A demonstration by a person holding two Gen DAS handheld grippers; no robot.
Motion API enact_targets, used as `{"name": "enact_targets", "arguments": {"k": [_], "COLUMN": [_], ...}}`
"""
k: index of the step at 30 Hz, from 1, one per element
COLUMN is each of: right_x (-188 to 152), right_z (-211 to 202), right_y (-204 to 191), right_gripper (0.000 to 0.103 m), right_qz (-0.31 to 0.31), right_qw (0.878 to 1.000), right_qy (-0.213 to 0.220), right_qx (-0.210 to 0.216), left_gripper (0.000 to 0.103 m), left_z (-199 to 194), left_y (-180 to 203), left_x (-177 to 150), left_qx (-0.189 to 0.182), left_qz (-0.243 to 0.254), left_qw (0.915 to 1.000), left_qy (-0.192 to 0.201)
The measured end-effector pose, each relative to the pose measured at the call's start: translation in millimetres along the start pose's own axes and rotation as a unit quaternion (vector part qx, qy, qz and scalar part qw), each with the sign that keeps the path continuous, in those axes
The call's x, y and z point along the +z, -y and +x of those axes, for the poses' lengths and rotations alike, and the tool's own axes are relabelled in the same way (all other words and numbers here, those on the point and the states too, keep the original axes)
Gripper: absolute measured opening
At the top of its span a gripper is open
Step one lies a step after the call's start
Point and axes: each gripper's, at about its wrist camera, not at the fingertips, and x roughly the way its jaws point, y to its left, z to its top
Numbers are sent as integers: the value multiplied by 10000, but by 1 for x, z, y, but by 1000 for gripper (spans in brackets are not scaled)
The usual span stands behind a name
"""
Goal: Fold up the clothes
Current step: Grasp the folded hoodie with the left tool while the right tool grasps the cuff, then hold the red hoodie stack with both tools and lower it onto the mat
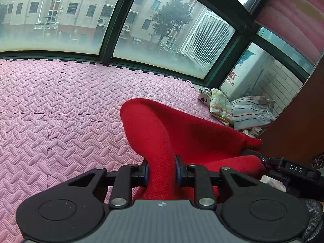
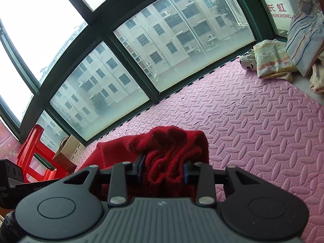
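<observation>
A red knitted garment [image 1: 168, 129] hangs between my two grippers above the pink foam mat [image 1: 60, 105]. My left gripper [image 1: 161, 171] is shut on a fold of the red garment, which rises ahead of it and drapes right toward the other gripper's body [image 1: 291, 169]. In the right wrist view my right gripper [image 2: 164, 169] is shut on a bunched ribbed edge of the same red garment [image 2: 170, 147], which spreads to the left. The left gripper's body [image 2: 12, 180] shows at the left edge.
A pile of folded clothes, a striped one [image 1: 251, 109] and a pale patterned one [image 1: 218, 103], lies on the mat by the window corner; it also shows in the right wrist view [image 2: 271, 58]. Large windows [image 1: 162, 30] border the mat. A red plastic stool [image 2: 34, 158] and a cardboard box [image 2: 68, 151] stand at the left.
</observation>
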Motion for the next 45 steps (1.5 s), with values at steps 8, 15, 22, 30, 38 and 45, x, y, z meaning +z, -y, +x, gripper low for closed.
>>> {"name": "enact_targets", "arguments": {"k": [8,15,22,30,38,45], "right_x": [33,52,62,67,63,54], "right_z": [8,18,26,33,43,53], "right_y": [38,62,75,85,89,98], "right_gripper": [33,33,33,33,33,33], "right_qz": [164,235,275,320,355,439], "right_qw": [9996,9991,9988,9985,9981,9967], "right_qy": [32,5,-33,-105,-239,-398], "right_qx": [-211,-352,-402,-430,-442,-547], "left_gripper": [26,26,26,26,26,27], "left_z": [46,75,90,102,108,118], "left_y": [28,43,52,55,48,43], "left_x": [25,38,45,49,46,38], "left_qx": [-8,3,55,108,155,191], "left_qz": [107,164,216,241,187,164], "left_qw": [9997,9991,9987,9981,9976,9963], "left_qy": [-230,-394,-466,-550,-651,-822]}}
